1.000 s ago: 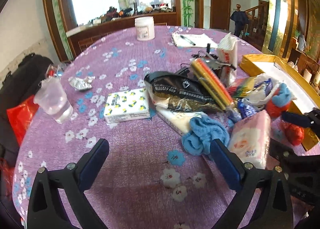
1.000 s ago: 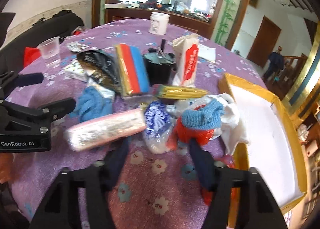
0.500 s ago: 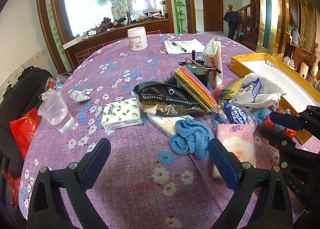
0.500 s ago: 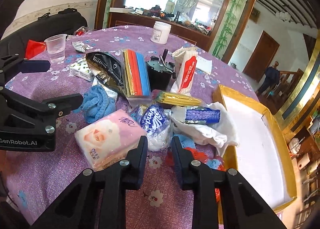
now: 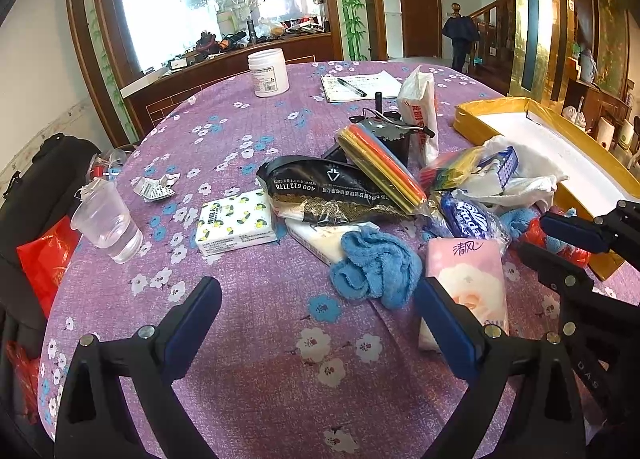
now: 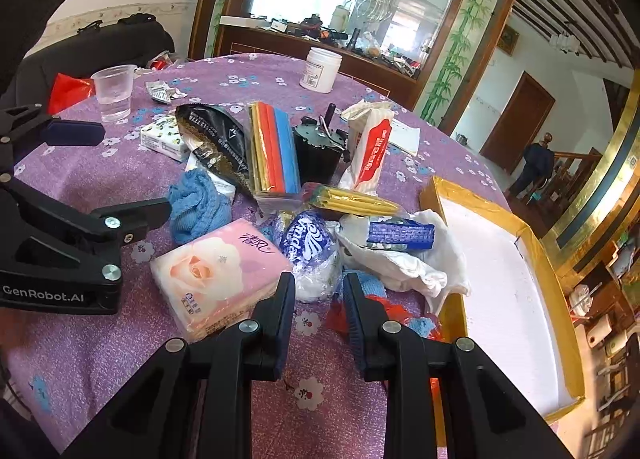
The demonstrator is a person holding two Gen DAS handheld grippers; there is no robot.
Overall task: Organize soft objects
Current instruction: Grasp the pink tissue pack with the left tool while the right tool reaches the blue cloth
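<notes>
A heap of soft things lies on the purple flowered table: a pink tissue pack [image 5: 468,279] [image 6: 218,271], a blue cloth [image 5: 376,263] [image 6: 198,205], a blue-white tissue roll pack [image 6: 310,247], a white cloth [image 6: 404,255], and a red and blue soft item [image 6: 400,309]. My left gripper [image 5: 316,319] is wide open and empty, above bare tablecloth near the blue cloth. My right gripper [image 6: 318,299] has its jaws narrowed to a small gap with nothing between them; it hovers between the pink pack and the red and blue item.
A gold-edged white tray [image 6: 500,271] stands at the right. A black bag [image 5: 332,191], coloured strips pack [image 6: 274,151], black motor [image 6: 318,147], red-white tissue pack [image 6: 370,151], white tissue box [image 5: 236,223], water cup [image 5: 106,225] and white jar [image 5: 268,73] lie around.
My right gripper's jaws closed from wide to a narrow gap and it pulled back and up. The pink tissue pack turned face up. My left gripper rose a little.
</notes>
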